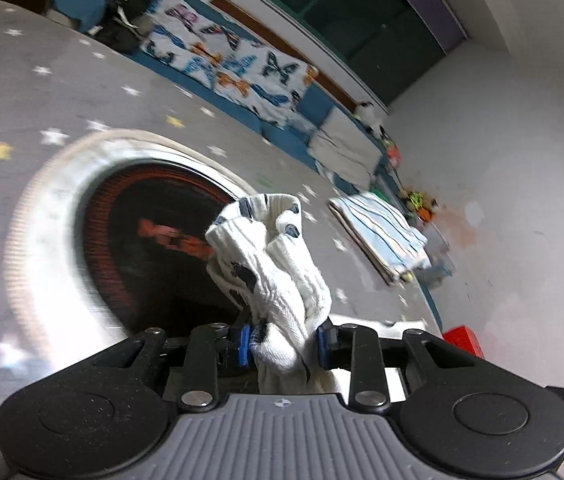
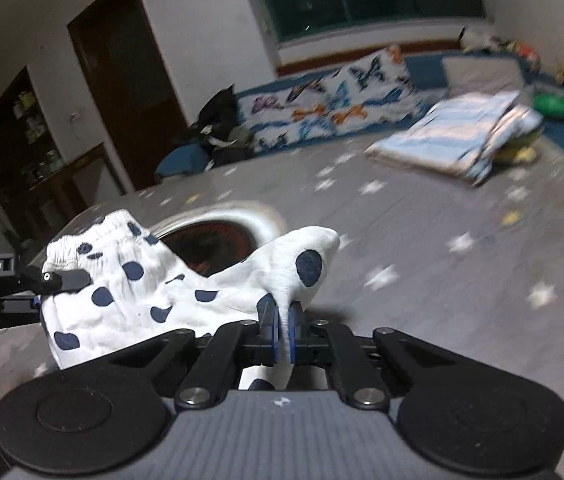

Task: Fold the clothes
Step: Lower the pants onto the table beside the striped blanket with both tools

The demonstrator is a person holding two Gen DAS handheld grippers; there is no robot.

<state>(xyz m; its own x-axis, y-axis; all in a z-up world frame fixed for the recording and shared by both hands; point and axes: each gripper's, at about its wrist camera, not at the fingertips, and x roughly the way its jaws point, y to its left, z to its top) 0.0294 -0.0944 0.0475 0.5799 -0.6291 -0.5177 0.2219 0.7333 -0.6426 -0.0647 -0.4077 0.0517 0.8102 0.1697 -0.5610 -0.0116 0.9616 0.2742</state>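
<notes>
A white garment with dark blue dots (image 2: 130, 300) hangs stretched between both grippers above a grey star-patterned mat (image 2: 421, 240). My right gripper (image 2: 282, 328) is shut on one bunched corner of it. My left gripper (image 1: 283, 344) is shut on the other bunched end (image 1: 274, 264); it also shows at the left of the right wrist view (image 2: 42, 284), by the elastic waistband. The garment's lower part is hidden behind the gripper bodies.
A round white-rimmed basket with a dark inside (image 1: 138, 232) stands on the mat below the garment. A folded striped blanket (image 2: 461, 136) lies farther off. Butterfly-print cushions (image 2: 321, 108) line the wall under a window. Toys (image 2: 553, 104) lie in the far corner.
</notes>
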